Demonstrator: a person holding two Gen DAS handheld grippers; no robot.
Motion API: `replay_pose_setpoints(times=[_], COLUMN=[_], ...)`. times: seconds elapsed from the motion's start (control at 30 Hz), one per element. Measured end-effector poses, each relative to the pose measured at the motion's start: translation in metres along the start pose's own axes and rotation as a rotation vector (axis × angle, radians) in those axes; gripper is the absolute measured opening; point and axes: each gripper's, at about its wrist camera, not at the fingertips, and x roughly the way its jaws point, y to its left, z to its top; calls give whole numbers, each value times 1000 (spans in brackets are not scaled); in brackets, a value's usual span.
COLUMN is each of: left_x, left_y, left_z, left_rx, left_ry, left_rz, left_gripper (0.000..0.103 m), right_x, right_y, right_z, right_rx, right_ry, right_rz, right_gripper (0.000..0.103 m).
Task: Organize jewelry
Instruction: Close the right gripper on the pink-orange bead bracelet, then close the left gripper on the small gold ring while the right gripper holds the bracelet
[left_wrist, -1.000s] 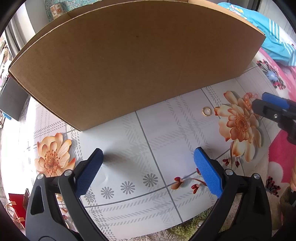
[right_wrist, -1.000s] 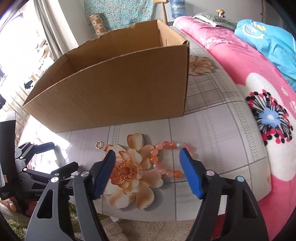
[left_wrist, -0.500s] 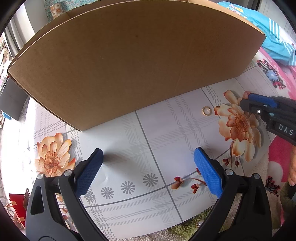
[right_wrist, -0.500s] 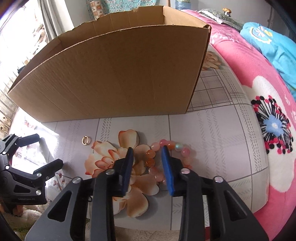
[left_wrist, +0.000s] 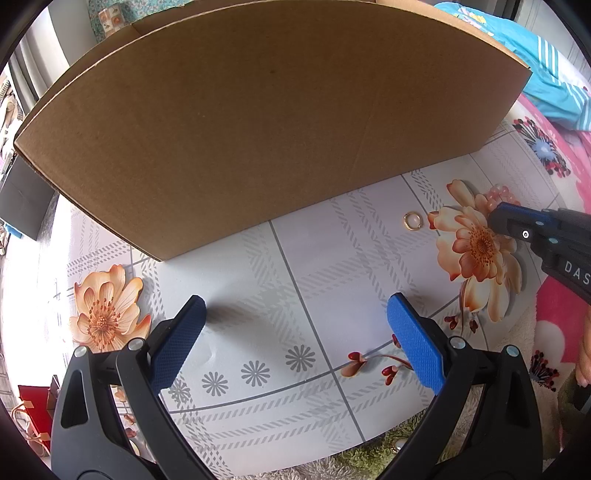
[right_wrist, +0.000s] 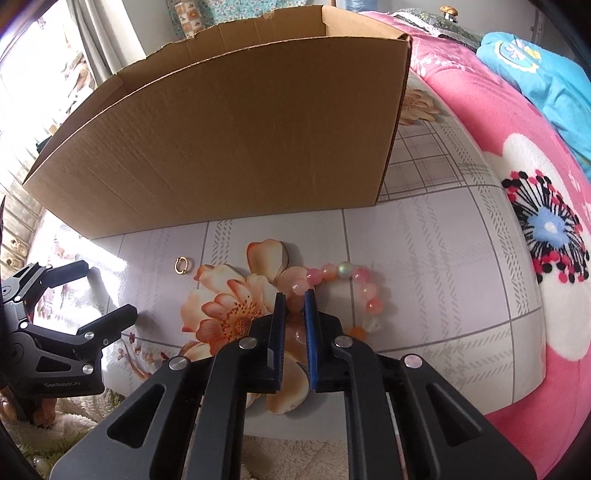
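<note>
Fingers of my right gripper (right_wrist: 294, 301) have just been closing and now stand nearly together, pinched on the near-left arc of the bead bracelet (right_wrist: 341, 291); a bead or two sits between the blue pads. Rest of the loop lies slack on the table (right_wrist: 436, 266), curving away to the right of the fingertips, pink and orange beads plus one pale green. From the left wrist view the same gripper comes in from the table's right edge, bracelet mostly hidden behind its tip.

My left gripper (left_wrist: 295, 325) hangs with fingers wide apart, nothing between them, over bare patterned cloth toward the table's near edge.

Step in hand, as I judge it: grasp made on the bracelet, lift not yet begun. Next move calls for raising it clear of the cardboard box (right_wrist: 236, 140) wall, which stands just behind along the far side of the table, then carrying over the rim and releasing inside. Grip is on a round bead, so it may slip; a slow lift seems wise.

Gold ring (right_wrist: 181, 265) lies on the table left of the bracelet, near the box's front wall, apart from both grippers.
</note>
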Motion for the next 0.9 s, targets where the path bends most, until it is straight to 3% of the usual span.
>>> replay_pose_setpoints(times=[0.5,0.9], left_x=[1,0], left_y=[1,-3], left_z=[3,-6], left_rx=[-1,51], left_ry=[8,-71], left_rz=[1,-13], left_gripper=[95,96], right_x=[-4,-2], right_y=[-12,-11], right_z=[-6,-8], right_rx=[30,37], right_ry=[-20,-33], right_rz=[34,28], right_gripper=[10,10])
